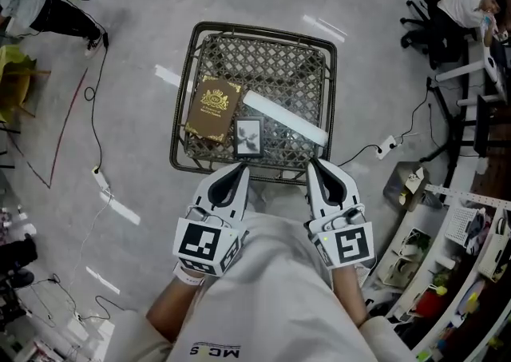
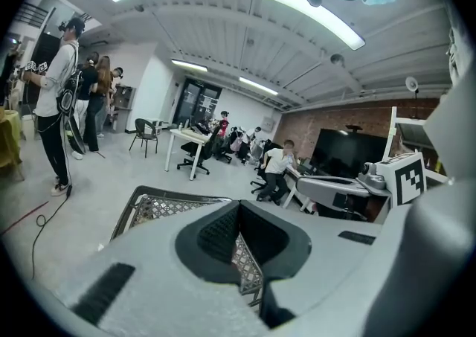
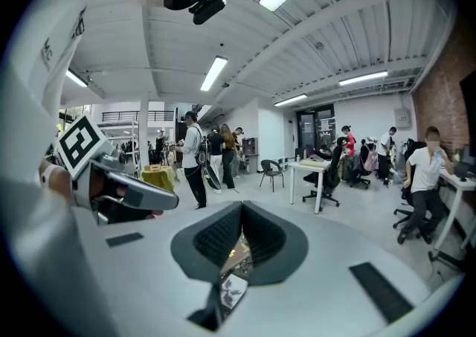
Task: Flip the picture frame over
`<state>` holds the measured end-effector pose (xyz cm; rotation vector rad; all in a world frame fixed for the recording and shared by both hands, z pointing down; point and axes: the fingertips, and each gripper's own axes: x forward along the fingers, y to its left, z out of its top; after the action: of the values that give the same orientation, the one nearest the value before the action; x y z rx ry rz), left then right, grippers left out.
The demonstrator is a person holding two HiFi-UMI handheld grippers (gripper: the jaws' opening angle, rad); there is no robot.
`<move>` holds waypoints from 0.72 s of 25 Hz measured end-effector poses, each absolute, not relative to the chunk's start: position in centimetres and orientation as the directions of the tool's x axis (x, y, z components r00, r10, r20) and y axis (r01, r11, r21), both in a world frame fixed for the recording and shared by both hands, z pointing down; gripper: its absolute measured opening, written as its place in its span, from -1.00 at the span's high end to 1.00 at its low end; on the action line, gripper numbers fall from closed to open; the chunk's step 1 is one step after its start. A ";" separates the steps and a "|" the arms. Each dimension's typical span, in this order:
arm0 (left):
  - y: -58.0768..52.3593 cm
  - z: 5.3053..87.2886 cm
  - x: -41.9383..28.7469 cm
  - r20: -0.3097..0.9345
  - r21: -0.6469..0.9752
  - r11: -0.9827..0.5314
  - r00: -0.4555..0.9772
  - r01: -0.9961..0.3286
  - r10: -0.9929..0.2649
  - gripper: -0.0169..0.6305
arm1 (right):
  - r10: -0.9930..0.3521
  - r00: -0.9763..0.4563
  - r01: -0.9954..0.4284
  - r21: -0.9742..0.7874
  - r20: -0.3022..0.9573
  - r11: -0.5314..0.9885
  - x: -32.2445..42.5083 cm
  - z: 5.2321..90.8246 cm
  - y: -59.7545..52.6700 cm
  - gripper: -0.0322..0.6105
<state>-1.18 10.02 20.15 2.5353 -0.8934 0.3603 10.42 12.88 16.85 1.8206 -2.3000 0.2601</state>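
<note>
My jaws are pressed together and empty on both the left gripper [image 1: 239,170] and the right gripper [image 1: 312,167], which hang at the near edge of the dark wire-mesh worktop [image 1: 184,89]. The small dark-rimmed picture frame [image 1: 248,137] lies picture-up near that edge, between the brown gold-stamped book [image 1: 211,108] and the long white strip [image 1: 285,118]. I judge it best to open one pair, pinch the frame's free near rim, lift it clear of both neighbours, then turn it.

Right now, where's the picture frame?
Head view: the frame lies face up in the mesh basket, at its near edge, between the brown book to its left and the white bar to its right, just beyond the left gripper.
</note>
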 end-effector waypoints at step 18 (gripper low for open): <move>9.5 22.0 -4.3 0.397 0.290 -0.665 0.719 -0.688 -0.571 0.90 | -0.870 -0.354 -0.925 0.011 0.343 0.381 6.2 21.8 12.3 0.84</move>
<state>-4.32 9.49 22.03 2.5028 -0.9681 0.3818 6.23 12.26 21.77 1.5784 -2.3519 0.2661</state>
